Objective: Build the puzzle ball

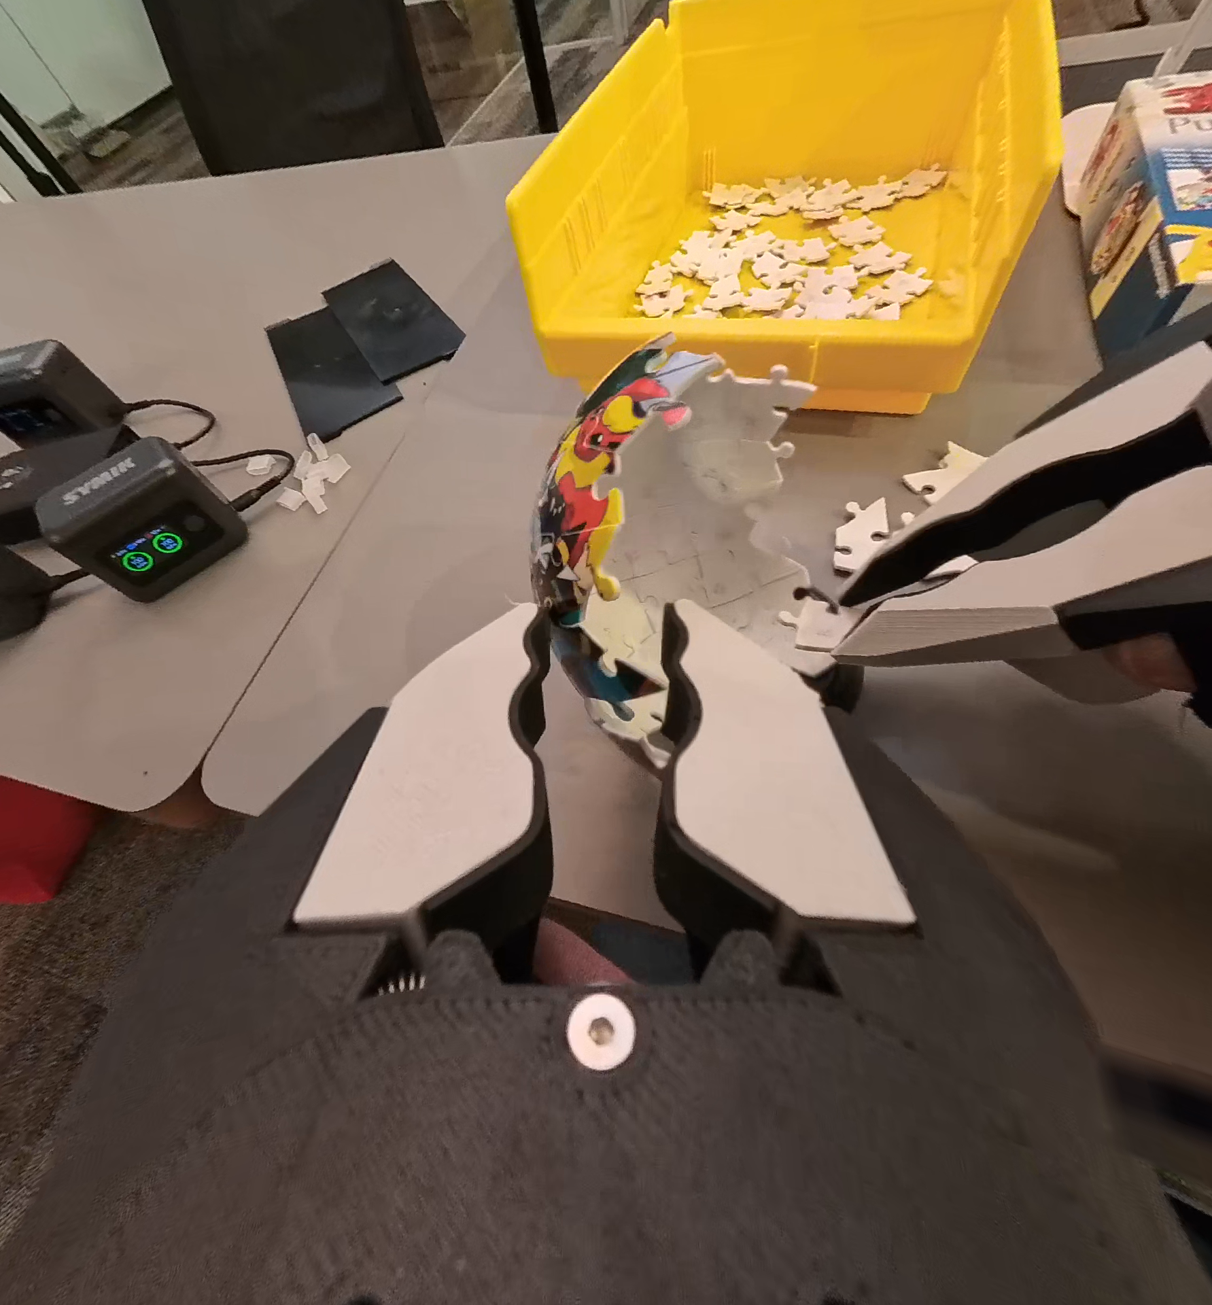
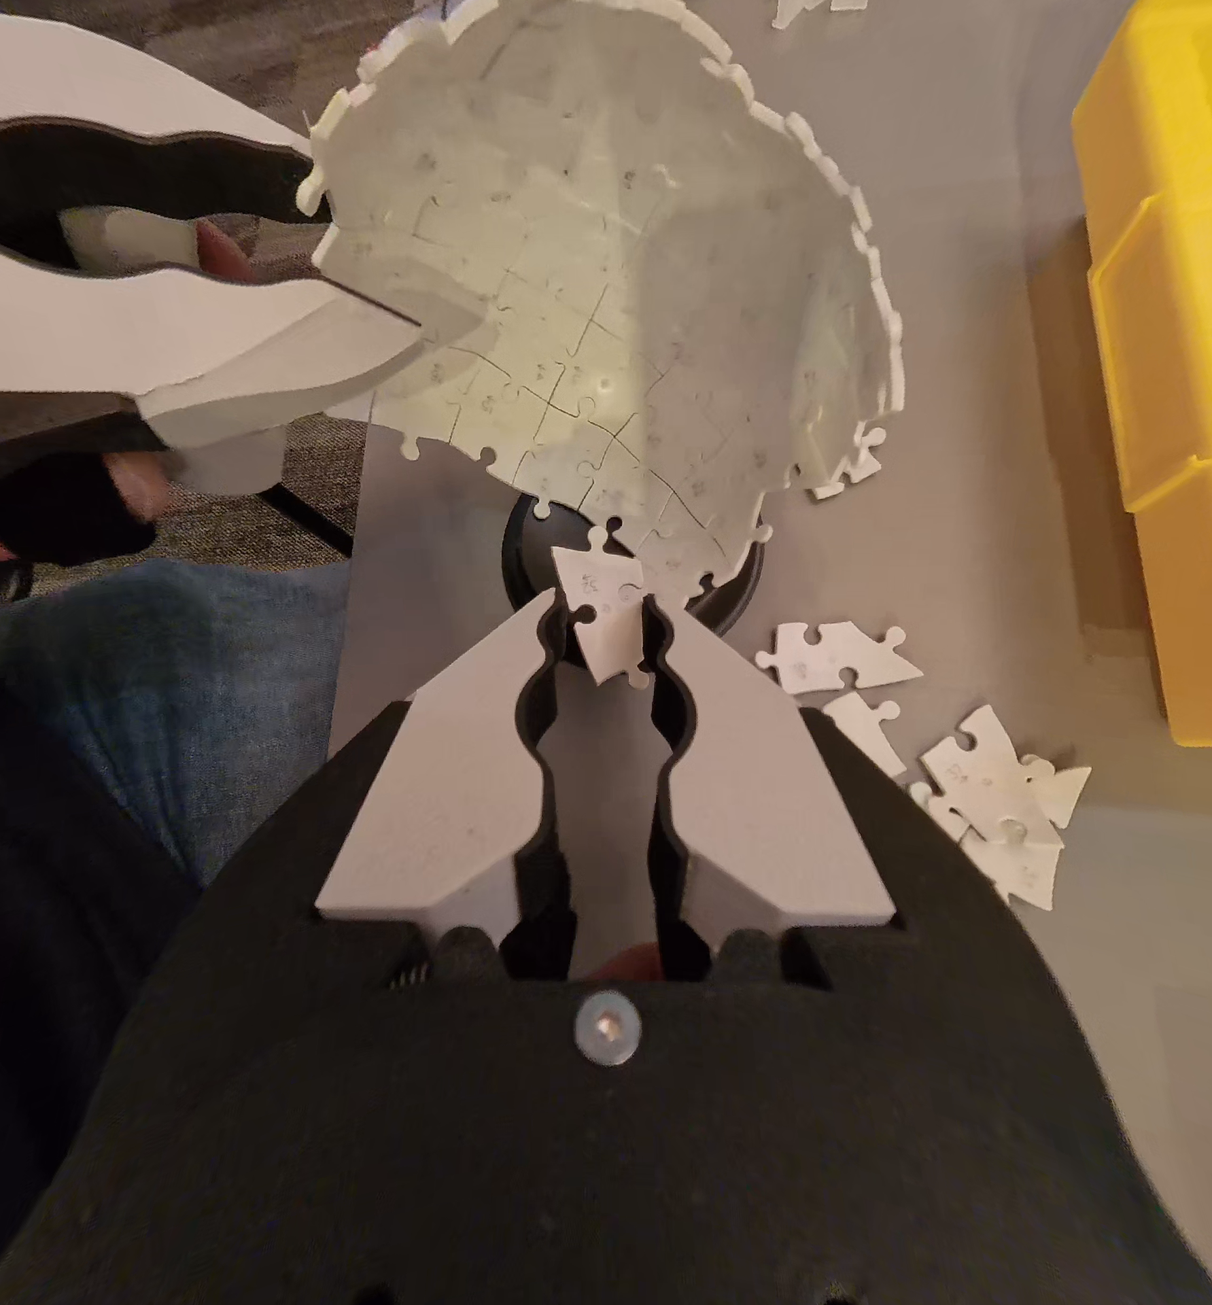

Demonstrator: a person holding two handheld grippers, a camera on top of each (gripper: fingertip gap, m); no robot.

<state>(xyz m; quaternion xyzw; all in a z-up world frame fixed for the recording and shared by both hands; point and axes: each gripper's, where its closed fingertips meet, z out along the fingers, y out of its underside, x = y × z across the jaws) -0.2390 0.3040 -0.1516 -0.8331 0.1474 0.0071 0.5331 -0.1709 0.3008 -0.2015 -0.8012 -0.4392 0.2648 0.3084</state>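
Half-built ball [image 1: 666, 537] at centre of surface [image 1: 165, 671], on a stand [image 2: 730, 600]. Behind it, bin [image 1: 659, 212] with pieces [image 1: 786, 254] inside. Right of bin, box [image 1: 1168, 212]. Loose pieces [image 2: 843, 657] right of ball. Chargers [image 1: 140, 519] far left.

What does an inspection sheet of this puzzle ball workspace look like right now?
Surface: grey table.
Job's things: half-built puzzle ball on black stand; loose pieces beside it; more in yellow bin.
Clutter: puzzle box, dark plates, white bits.
Grippers: left gripper jaws grip the shell's edge; right gripper holds one puzzle piece at the rim.
Cables: black leads into chargers.
Surroundings: carpet.
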